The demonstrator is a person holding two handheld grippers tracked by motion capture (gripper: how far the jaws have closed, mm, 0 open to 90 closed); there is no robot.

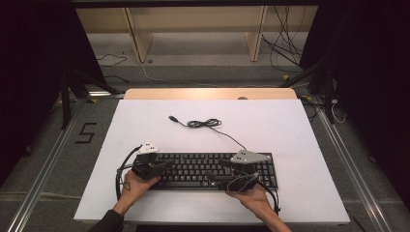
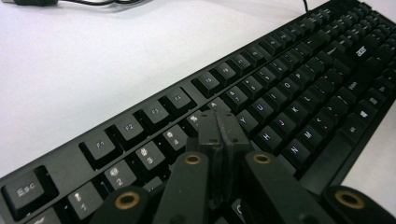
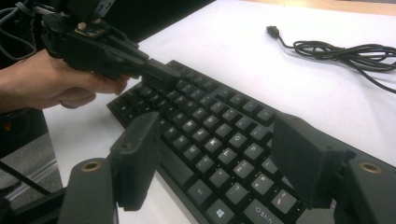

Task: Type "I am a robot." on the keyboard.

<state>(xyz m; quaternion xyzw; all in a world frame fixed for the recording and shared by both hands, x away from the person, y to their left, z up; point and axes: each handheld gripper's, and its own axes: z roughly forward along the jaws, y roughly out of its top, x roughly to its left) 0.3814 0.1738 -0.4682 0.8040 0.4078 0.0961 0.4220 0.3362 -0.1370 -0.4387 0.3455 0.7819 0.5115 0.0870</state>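
Two handheld grippers over a flat black plastic keyboard (image 1: pixel 212 169).
Left gripper (image 2: pixel 219 122): jaws pressed together, apparently to tap keys; right gripper (image 3: pixel 219 158): jaws spread wide, empty.

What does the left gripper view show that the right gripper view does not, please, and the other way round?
Left gripper view alone: the Esc key, the row of F keys, and the left gripper with its jaws pressed together over the number row. Right gripper view alone: the right gripper with its jaws wide apart, and the hand holding the other gripper. Both: the black keyboard, the white table top and the cable's USB plug.
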